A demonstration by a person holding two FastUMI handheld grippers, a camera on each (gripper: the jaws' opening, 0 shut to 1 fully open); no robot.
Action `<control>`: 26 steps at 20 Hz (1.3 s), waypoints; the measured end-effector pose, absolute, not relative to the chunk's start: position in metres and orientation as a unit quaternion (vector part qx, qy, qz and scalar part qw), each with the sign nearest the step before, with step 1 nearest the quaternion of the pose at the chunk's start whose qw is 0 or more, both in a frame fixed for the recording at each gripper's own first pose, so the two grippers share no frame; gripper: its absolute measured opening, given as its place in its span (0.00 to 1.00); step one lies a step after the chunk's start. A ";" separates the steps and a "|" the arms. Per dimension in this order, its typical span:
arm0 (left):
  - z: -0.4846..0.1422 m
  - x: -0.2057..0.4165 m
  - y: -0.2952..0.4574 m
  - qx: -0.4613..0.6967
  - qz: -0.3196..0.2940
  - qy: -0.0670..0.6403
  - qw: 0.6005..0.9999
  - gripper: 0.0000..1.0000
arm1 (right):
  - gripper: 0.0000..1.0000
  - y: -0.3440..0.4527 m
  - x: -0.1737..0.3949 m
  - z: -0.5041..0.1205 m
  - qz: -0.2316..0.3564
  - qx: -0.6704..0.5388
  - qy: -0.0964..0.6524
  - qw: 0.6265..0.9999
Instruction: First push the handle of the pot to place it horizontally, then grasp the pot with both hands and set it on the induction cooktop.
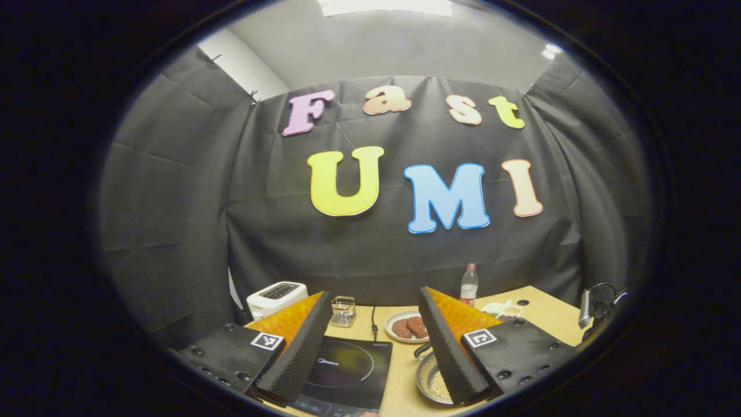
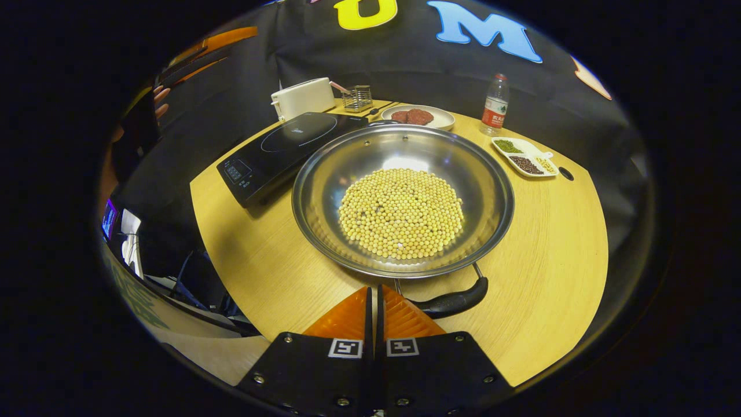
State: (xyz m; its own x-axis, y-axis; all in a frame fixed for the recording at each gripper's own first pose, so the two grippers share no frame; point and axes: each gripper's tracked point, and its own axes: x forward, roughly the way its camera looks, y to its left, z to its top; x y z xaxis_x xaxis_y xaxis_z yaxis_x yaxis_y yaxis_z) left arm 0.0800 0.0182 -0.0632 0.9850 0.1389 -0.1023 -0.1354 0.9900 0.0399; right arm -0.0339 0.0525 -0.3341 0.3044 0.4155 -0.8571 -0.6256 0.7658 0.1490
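In the right gripper view the right gripper point(image 2: 374, 292) has its two fingers drawn together with only a thin slit between them and nothing held; their tips sit just beside the near loop handle point(image 2: 457, 301) of the pot point(image 2: 324, 191), at its left end, and whether they touch it cannot be told. That handle lies low along the near rim. The pot is a wide, shallow steel pan resting on the round wooden table point(image 2: 556, 260), its bottom covered with pale yellow beans point(image 2: 401, 212). Just beyond its far-left rim lies the induction cooktop point(image 2: 278, 150), flat on the table and bare on top. Behind the cooktop stand a white toaster point(image 2: 303, 97) and a small wire rack point(image 2: 356, 97); a plate with brown patties point(image 2: 418, 117), a plastic bottle point(image 2: 495, 104) and a divided dish of beans point(image 2: 524, 156) line the far edge. In the left gripper view the left gripper point(image 1: 375, 298) is raised above the table with its fingers spread wide and empty, the cooktop point(image 1: 347, 370) showing between them and part of the pot point(image 1: 431, 379) beside the right-hand finger
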 end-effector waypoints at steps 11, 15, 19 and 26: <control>-0.076 0.086 0.006 0.016 0.087 0.062 0.994 0.94 | 0.01 0.010 0.010 -0.341 0.289 -0.125 0.492 0.812; -0.081 0.084 0.006 0.021 0.097 0.069 0.993 0.98 | 0.01 0.001 0.025 -0.343 0.285 -0.137 0.487 0.814; -0.087 0.080 0.004 0.024 0.104 0.077 0.991 0.94 | 0.01 -0.009 0.042 -0.346 0.272 -0.142 0.482 0.821; -0.101 0.078 -0.003 0.034 0.106 0.095 0.989 0.97 | 0.01 -0.031 0.078 -0.348 0.213 -0.130 0.463 0.851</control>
State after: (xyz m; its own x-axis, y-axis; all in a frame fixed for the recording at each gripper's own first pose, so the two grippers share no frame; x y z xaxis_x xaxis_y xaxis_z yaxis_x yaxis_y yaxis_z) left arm 0.0785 -0.0032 -0.1011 0.9593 0.2168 -0.1810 -0.2038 0.9751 0.0878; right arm 0.0778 -0.0307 -0.3478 0.4810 0.2417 -0.8428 -0.4824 0.8756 -0.0242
